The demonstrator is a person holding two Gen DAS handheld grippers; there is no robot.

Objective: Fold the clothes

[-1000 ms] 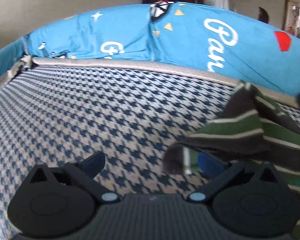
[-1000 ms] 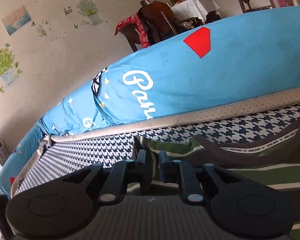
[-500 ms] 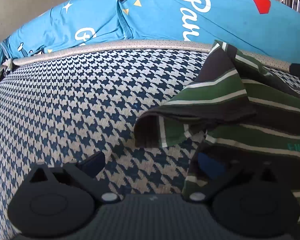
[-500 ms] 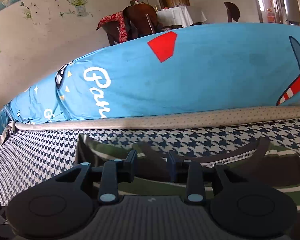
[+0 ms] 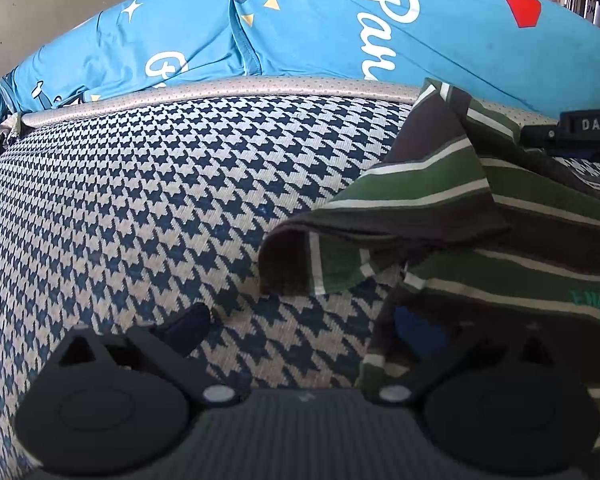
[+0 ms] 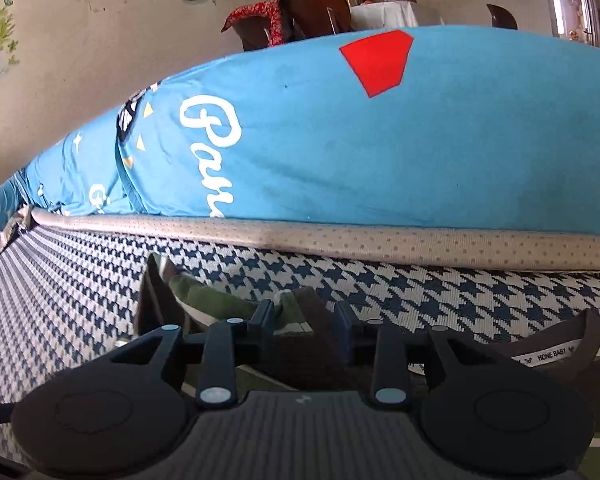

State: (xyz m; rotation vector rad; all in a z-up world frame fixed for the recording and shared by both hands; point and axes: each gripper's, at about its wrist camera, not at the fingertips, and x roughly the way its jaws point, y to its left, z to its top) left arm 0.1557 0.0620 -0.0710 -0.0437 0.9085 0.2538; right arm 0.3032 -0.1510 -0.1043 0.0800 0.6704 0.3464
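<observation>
Garments: one striped shirt (image 5: 440, 184), green, dark and white, lying on the houndstooth mattress (image 5: 160, 200) towards its far edge, a corner flipped over.
Left tool (image 5: 300, 324): one, fingers spread wide, holding nothing, right finger at the shirt's edge.
Right tool (image 6: 305, 322): one, fingers partly apart around a shirt fold, not clamped.
Cushions: two blue cushions (image 6: 380, 140) along the far edge.
</observation>
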